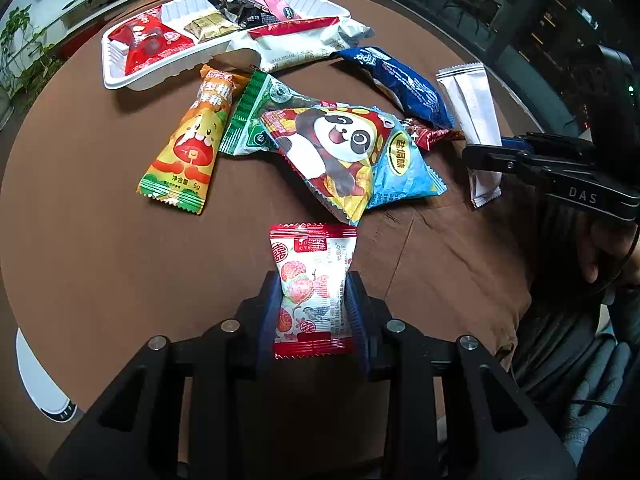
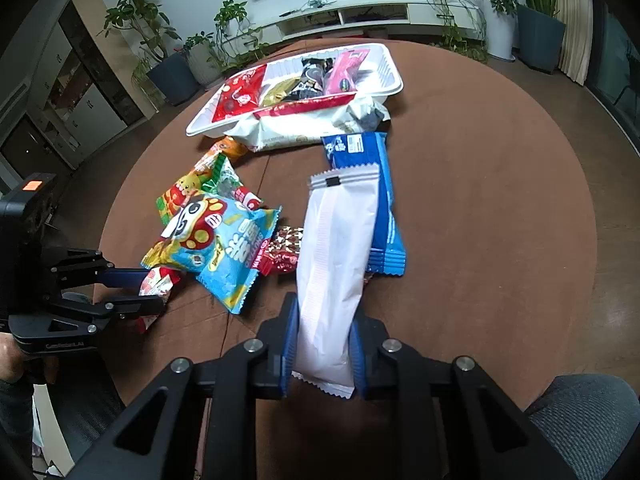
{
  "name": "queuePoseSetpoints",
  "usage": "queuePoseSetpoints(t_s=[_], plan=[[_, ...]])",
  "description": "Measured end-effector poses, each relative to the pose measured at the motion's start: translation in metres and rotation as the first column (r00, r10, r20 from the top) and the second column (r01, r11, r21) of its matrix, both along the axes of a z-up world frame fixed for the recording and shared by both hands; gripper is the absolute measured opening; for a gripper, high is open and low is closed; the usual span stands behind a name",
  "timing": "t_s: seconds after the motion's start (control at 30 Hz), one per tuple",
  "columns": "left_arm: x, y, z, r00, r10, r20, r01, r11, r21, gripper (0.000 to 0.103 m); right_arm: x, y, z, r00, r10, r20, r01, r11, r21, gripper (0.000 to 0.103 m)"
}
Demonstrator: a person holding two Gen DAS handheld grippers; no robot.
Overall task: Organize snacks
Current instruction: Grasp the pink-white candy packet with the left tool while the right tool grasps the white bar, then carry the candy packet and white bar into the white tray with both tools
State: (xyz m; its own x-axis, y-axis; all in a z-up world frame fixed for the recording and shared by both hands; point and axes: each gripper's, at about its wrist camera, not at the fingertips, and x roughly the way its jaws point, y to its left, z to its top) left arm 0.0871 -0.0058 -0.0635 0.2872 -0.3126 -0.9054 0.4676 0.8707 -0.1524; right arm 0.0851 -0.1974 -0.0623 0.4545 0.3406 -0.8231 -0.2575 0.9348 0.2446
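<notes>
My left gripper (image 1: 314,280) is shut on a small red-and-white fruit-print packet (image 1: 312,260), held just above the brown table. The right wrist view shows that gripper (image 2: 160,290) low at the left with the packet (image 2: 154,280) between its fingers. My right gripper (image 2: 324,312) is shut on the near end of a long white packet (image 2: 340,240). This packet slants away over a blue packet (image 2: 360,152). The left wrist view has the right gripper (image 1: 484,150) at the right edge, clamped across the white packet (image 1: 472,100). A white divided tray (image 1: 120,80) holding several snacks stands at the far side.
Loose on the table lie a panda packet (image 1: 352,148), an orange packet (image 1: 188,148), a green packet (image 1: 252,120), a blue packet (image 1: 404,84) and a small red candy (image 1: 432,136). A large white-and-red bag (image 1: 296,46) laps over the tray's near edge. The tablecloth wrinkles at right.
</notes>
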Motion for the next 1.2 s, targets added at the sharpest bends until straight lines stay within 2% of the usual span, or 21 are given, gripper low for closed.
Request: queuePoseSetpoints(t_s=[0.2,0.37,0.57,0.77,1.07,1.2], plan=[[-0.003,0.011,0.0,0.999,0.042,-0.014,-0.043,0.996,-0.076,0.03,-0.002,-0.005,0.007,1.0,0.005,-0.011,-0.004,0.998,0.063,0.025],[-0.004,0.027,0.01,0.995,0.095,-0.016,-0.097,0.982,-0.162,0.03,0.001,-0.012,0.015,1.0,-0.001,-0.018,0.003,0.994,0.112,0.025],[0.002,0.051,0.033,0.989,0.15,0.003,-0.144,0.955,-0.258,0.03,0.013,-0.039,0.025,0.999,-0.042,-0.029,0.046,0.985,0.167,0.025],[0.014,0.079,0.064,0.978,0.204,0.041,-0.181,0.93,-0.319,0.03,0.032,-0.077,0.045,0.994,-0.109,-0.008,0.108,0.976,0.19,0.025],[0.071,0.115,0.117,0.951,0.289,0.113,-0.227,0.896,-0.382,0.03,0.095,-0.118,0.086,0.982,-0.179,0.067,0.167,0.974,0.154,0.025],[0.106,0.121,0.139,0.939,0.312,0.145,-0.239,0.894,-0.379,0.03,0.128,-0.119,0.111,0.979,-0.173,0.108,0.158,0.978,0.136,0.025]])
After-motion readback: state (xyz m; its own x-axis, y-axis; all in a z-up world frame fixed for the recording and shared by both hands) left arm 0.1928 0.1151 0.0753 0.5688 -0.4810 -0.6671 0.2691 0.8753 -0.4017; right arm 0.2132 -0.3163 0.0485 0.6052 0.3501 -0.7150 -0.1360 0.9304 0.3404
